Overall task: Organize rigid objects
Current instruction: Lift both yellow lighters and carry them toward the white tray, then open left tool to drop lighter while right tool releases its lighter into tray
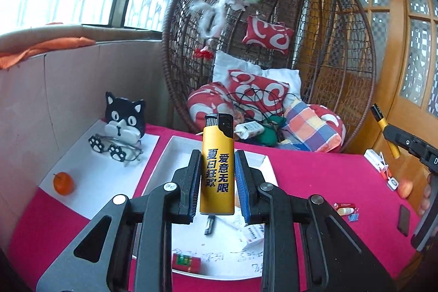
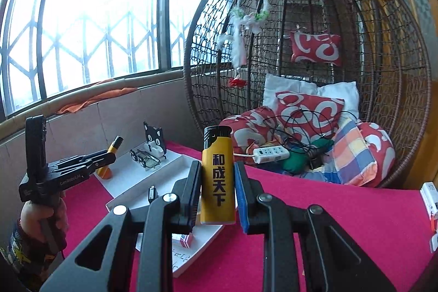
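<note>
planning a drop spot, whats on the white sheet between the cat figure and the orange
A pair of glasses with paw-print lenses lies in front of the cat figure; from there to the orange the white sheet is bare. Left wrist view.

The left gripper point(image 1: 217, 179) points forward and slightly down, its jaws drawn in close with blue pads point(image 1: 242, 182) upright. The right gripper point(image 2: 217, 193) is angled likewise, jaws nearly closed. From the right wrist view, the left gripper sits far to the left, gripped by the person's left hand point(image 2: 41, 218), a patterned sleeve point(image 2: 19, 251) below.
</note>
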Action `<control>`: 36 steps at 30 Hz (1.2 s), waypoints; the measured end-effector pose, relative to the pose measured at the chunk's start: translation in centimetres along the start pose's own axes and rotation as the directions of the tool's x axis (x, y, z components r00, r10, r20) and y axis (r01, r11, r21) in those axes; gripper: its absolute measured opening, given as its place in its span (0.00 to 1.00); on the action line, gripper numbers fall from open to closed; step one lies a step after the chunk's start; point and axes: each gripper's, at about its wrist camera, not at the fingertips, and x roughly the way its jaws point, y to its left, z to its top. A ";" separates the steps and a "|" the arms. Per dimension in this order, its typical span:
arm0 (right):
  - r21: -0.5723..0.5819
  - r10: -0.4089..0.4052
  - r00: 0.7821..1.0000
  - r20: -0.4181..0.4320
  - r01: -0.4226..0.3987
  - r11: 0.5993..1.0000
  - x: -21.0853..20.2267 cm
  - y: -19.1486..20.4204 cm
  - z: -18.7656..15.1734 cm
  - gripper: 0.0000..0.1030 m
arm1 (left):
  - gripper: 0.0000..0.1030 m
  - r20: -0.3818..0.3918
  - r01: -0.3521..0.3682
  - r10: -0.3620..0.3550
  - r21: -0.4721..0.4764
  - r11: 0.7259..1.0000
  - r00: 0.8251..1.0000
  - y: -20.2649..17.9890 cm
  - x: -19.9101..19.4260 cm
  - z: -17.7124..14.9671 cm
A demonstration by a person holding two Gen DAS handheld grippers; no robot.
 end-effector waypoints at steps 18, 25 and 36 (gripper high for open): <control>0.112 0.171 0.952 -0.252 -0.147 0.983 12.8 4.5 -1.9 0.22 | 0.23 -0.293 -0.004 -0.007 -0.038 0.999 0.956 4.7 14.4 0.9; 0.121 0.165 0.914 -0.370 -0.128 0.984 18.3 6.9 -5.3 0.22 | 0.23 -0.355 -0.026 0.014 -0.028 0.999 0.935 5.0 16.9 -0.4; 0.037 0.088 0.958 -0.274 -0.081 0.996 16.7 7.6 -6.5 0.87 | 1.00 -0.256 -0.141 0.107 -0.117 0.983 0.961 7.2 13.9 -0.5</control>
